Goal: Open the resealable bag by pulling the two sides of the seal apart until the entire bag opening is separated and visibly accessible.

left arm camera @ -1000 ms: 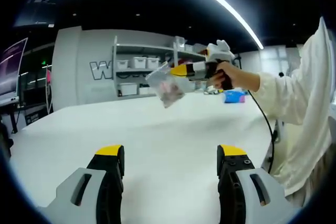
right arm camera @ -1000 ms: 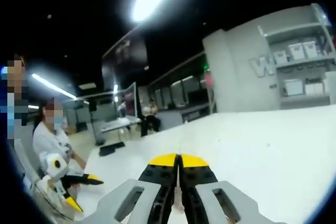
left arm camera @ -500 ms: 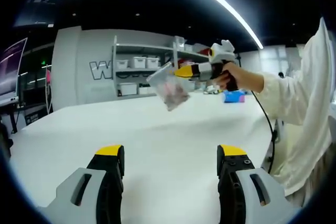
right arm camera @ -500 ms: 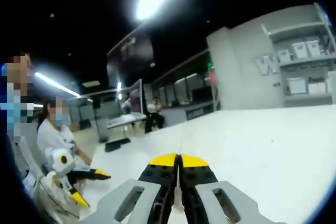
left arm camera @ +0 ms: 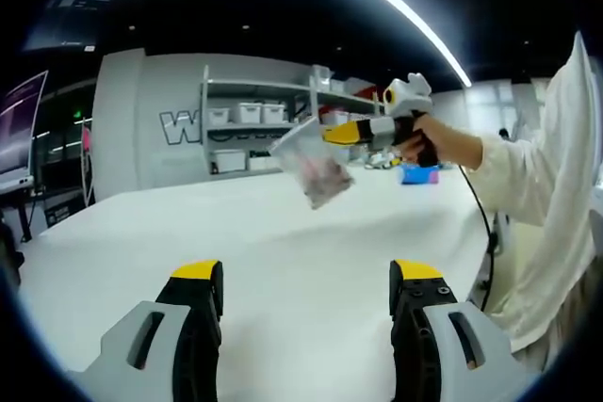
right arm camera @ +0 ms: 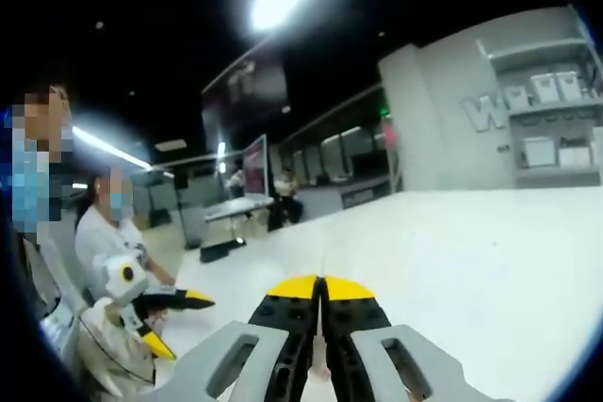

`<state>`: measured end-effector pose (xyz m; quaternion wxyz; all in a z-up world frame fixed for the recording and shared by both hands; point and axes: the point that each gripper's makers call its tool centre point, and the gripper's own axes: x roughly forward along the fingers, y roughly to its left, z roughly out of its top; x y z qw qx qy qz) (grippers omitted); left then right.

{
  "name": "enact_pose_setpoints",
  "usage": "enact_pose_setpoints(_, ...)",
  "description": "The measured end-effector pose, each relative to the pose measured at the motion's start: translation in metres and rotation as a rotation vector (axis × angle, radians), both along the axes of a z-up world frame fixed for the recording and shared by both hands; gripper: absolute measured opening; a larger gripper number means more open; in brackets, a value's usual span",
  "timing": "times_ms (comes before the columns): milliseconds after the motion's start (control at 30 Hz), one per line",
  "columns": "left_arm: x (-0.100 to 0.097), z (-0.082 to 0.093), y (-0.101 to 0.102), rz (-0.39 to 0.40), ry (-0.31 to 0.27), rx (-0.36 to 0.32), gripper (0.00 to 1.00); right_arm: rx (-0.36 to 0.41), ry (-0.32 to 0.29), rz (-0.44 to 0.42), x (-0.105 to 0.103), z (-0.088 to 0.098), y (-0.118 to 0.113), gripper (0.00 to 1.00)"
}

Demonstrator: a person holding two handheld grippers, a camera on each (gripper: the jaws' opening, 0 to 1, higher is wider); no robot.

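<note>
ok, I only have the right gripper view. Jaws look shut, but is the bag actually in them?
Observer: Yes. In the left gripper view the right hand-held gripper pinches the resealable bag by its upper edge, and the bag hangs in the air above the table.
Operator: Left one on the seal?
Observer: No. The left hand-held gripper is open, low over the table, well apart from the bag.
Operator: Anything inside the bag?
Observer: Something pinkish sits in its lower part; I can't tell what it is.
</note>
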<state>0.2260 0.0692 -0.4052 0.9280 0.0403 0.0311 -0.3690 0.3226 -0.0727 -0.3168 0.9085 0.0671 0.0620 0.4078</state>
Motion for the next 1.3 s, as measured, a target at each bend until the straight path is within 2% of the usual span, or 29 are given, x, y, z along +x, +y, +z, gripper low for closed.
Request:
enact_pose_setpoints(233, -0.001, 0.0, -0.001, -0.003, -0.001, 0.005, 0.71, -0.009, 0.01, 0.012, -0.009, -0.006, -0.002, 0.0)
enact_pose_setpoints(600, 0.0, 0.0, 0.0, -0.001, 0.002, 0.006, 0.71, 0.016, 0.034, 0.041, -0.029, -0.015, -0.005, 0.0)
enact_pose_setpoints(867, 0.0, -0.001, -0.002, -0.005, 0.005, 0.01, 0.71, -0.022, 0.038, 0.09, -0.049, -0.028, -0.005, 0.0)
enact_pose_setpoints(1033, 0.0, -0.001, -0.003, -0.006, 0.004, 0.015, 0.71, -0.105, -0.009, 0.124, -0.063, -0.034, -0.003, 0.0)
enact_pose_setpoints(1200, 0.001, -0.001, -0.002, 0.0, 0.005, 0.014, 0.71, -0.213, -0.025, 0.182, -0.084, -0.053, 0.006, 0.0)
enact_pose_setpoints(1300, 0.002, -0.002, -0.001, 0.002, 0.007, 0.014, 0.71, -0.243, -0.029, 0.215, -0.094, -0.06, 0.013, 0.0)
